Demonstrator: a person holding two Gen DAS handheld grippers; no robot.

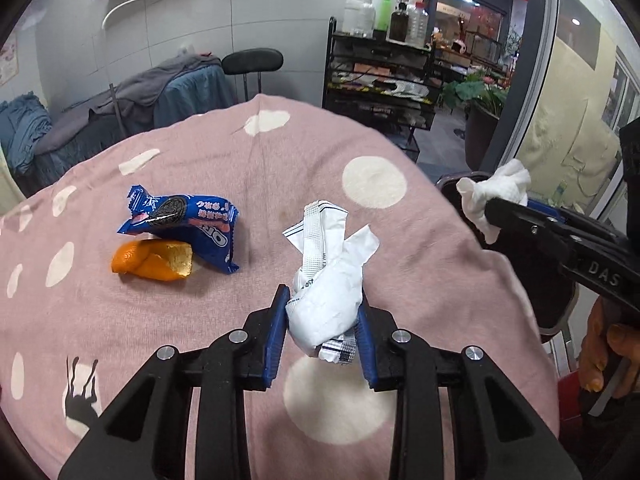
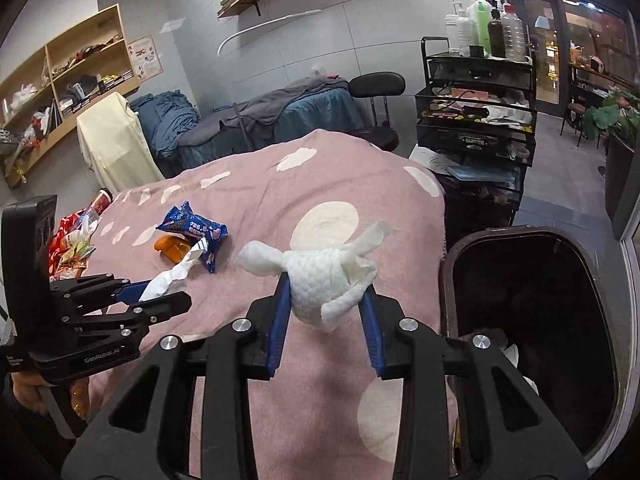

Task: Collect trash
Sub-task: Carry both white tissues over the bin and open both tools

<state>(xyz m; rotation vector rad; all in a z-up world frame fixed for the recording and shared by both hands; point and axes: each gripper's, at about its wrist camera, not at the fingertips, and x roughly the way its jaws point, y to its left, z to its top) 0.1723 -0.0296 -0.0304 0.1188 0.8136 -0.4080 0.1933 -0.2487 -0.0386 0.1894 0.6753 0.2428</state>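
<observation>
Holding a piece of trash in each gripper, we hover over the pink cloth with large white dots (image 1: 248, 184). Our left gripper (image 1: 323, 312) has its blue-padded fingers (image 1: 277, 332) pinched on a crumpled white plastic wrapper with grey printed stripes (image 1: 326, 280), which sticks up and forward between them, lifted off the cloth. Our right gripper (image 2: 326, 300) has its blue fingers (image 2: 370, 332) clamped on a wadded white embossed paper towel (image 2: 320, 276), its twisted ends poking out to both sides.

Seen from the right wrist, the towel hangs above the cloth's right portion, near the dark brown open-topped trash bin (image 2: 448, 280) that stands just beside the covered table's edge; some pale scraps lie inside it.

Farther back on the cloth lie a blue Oreo biscuit wrapper (image 1: 188, 224) and a curled piece of orange peel (image 1: 152, 260), the wrapper resting partly over the peel. At the cloth's far left edge, in the right wrist view, sits a heap of red and clear packaging with a plastic bottle (image 2: 76, 236).

Behind the table stands a black wire trolley (image 2: 476, 120) topped with pump bottles.
</observation>
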